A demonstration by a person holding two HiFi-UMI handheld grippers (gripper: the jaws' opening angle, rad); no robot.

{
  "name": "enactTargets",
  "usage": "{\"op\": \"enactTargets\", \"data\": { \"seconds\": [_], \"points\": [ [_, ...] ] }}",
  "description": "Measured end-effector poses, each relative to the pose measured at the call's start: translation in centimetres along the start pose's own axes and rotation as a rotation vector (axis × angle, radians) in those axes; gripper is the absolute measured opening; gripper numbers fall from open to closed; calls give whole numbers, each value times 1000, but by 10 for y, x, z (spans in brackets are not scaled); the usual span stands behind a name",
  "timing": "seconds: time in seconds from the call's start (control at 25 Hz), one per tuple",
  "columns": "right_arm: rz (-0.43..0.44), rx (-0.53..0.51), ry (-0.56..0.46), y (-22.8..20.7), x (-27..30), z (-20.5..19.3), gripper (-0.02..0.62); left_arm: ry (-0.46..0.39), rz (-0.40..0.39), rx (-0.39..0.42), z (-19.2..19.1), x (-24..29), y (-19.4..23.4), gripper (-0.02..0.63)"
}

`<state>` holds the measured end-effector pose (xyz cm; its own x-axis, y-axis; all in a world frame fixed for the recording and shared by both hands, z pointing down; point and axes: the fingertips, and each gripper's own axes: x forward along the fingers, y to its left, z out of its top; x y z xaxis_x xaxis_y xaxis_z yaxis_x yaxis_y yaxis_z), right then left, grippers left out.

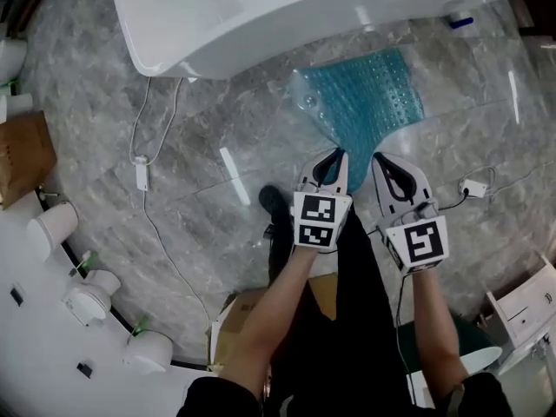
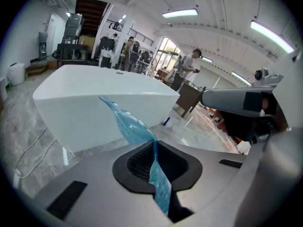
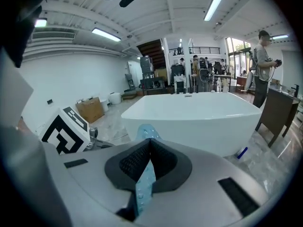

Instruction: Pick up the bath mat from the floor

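Observation:
The bath mat (image 1: 365, 107) is translucent teal with rows of small bumps. It hangs lifted in front of the white bathtub (image 1: 295, 11), its near edge pinched by both grippers. My left gripper (image 1: 337, 156) is shut on that edge at the left; the mat (image 2: 142, 136) runs as a thin blue sheet between its dark pads. My right gripper (image 1: 380, 159) is shut on the edge at the right, with the mat (image 3: 144, 181) squeezed between its jaws. The two grippers are side by side, close together.
The bathtub (image 2: 104, 103) stands just beyond the mat on grey marble floor (image 1: 200, 172). A white cable with a plug (image 1: 141, 174) lies left, another plug (image 1: 473, 188) right. Cardboard box (image 1: 22, 155) at far left, white fixtures (image 1: 87, 302) lower left. People stand in the background (image 3: 264, 63).

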<state>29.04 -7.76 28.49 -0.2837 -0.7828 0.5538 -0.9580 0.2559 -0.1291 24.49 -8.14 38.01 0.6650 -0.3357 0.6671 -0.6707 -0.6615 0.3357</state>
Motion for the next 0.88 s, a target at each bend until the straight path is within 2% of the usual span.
{"op": "enactTargets", "data": {
  "seconds": [0.16, 0.28, 0.44, 0.64, 0.88],
  "points": [
    [16, -12, -75, -7, -50, 48, 11, -50, -18, -21, 45, -40, -38, 31],
    [1, -10, -91, -13, -81, 74, 12, -93, -40, -59, 71, -73, -64, 31],
    [-16, -30, -132, -18, -113, 105, 12, -168, -43, -104, 107, -120, -83, 31],
    [-29, -47, -189, -4, -134, 140, 12, -262, -41, -64, 154, -178, -79, 31],
    [-6, -70, -259, 51, -149, 185, 12, -353, -35, 24, 183, -252, -70, 31]
  ]
}}
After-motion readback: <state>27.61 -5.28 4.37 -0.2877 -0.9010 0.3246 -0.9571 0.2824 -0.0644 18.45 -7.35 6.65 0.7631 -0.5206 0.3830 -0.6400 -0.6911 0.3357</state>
